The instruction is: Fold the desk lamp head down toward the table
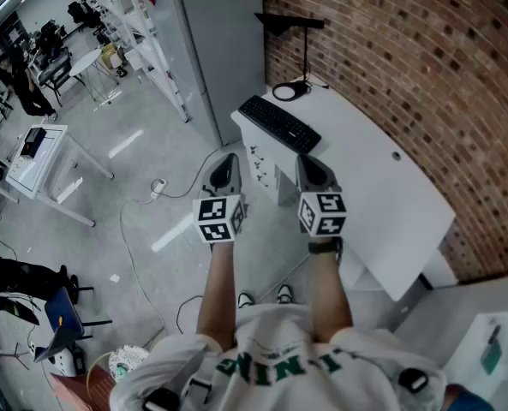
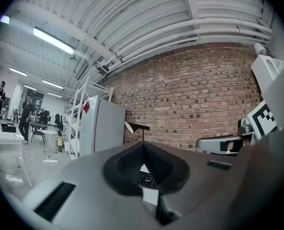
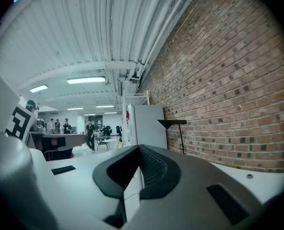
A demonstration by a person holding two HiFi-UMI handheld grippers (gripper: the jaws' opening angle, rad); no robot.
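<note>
The black desk lamp [image 1: 291, 22] stands upright at the far end of the white desk [image 1: 382, 187], its flat head level on a thin stem above a round base [image 1: 289, 91]. It also shows small and distant as the lamp [image 2: 138, 127] against the brick wall, and as the lamp [image 3: 173, 122] in the right gripper view. Both grippers are held level, side by side and well short of it. My left gripper [image 1: 225, 159] is over the floor with its jaws shut and empty, as the left gripper [image 2: 142, 145] confirms. My right gripper [image 1: 310, 161] is at the desk's near edge, and the right gripper [image 3: 139, 148] is also shut and empty.
A black keyboard [image 1: 279, 124] lies on the desk between the grippers and the lamp. A brick wall [image 1: 425, 67] runs behind the desk. A tall grey cabinet [image 1: 219, 32] and shelving [image 1: 138, 20] stand at the left, with a small white table [image 1: 39, 157] and a floor cable [image 1: 158, 187].
</note>
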